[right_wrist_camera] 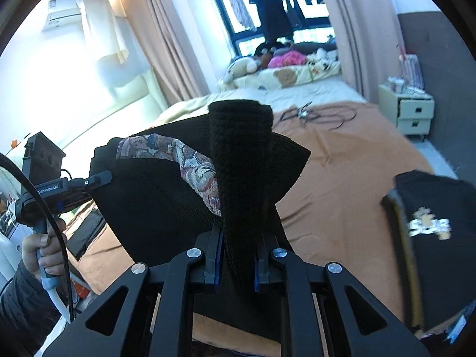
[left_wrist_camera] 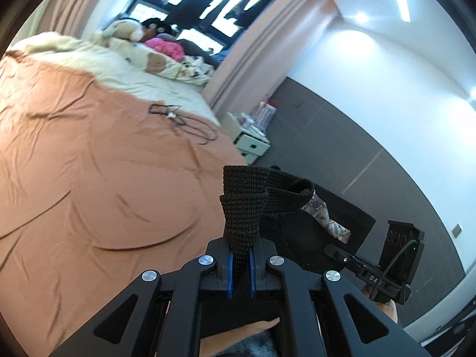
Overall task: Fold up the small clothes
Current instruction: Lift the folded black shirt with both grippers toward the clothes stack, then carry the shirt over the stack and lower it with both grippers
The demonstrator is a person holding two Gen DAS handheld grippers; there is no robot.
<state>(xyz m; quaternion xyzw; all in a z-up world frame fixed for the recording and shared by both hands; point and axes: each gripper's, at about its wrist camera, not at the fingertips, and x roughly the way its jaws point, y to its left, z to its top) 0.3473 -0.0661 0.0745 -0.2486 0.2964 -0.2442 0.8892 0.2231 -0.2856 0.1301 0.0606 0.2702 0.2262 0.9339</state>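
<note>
Holding a black knit garment (right_wrist_camera: 166, 196) with a floral-patterned edge above the orange bedsheet (left_wrist_camera: 89, 178), left gripper (left_wrist_camera: 240, 263) and right gripper (right_wrist_camera: 236, 263) each clamping narrowly on its ribbed band.

Knit garment (right_wrist_camera: 166, 196): black, with floral-patterned trim. Bed cover (left_wrist_camera: 89, 178): orange-brown; far end cream. Folded garment (right_wrist_camera: 431, 238): black, white-and-gold print. Nightstand (right_wrist_camera: 410, 113): pale cream. Curtains (right_wrist_camera: 154, 44): beige.
</note>
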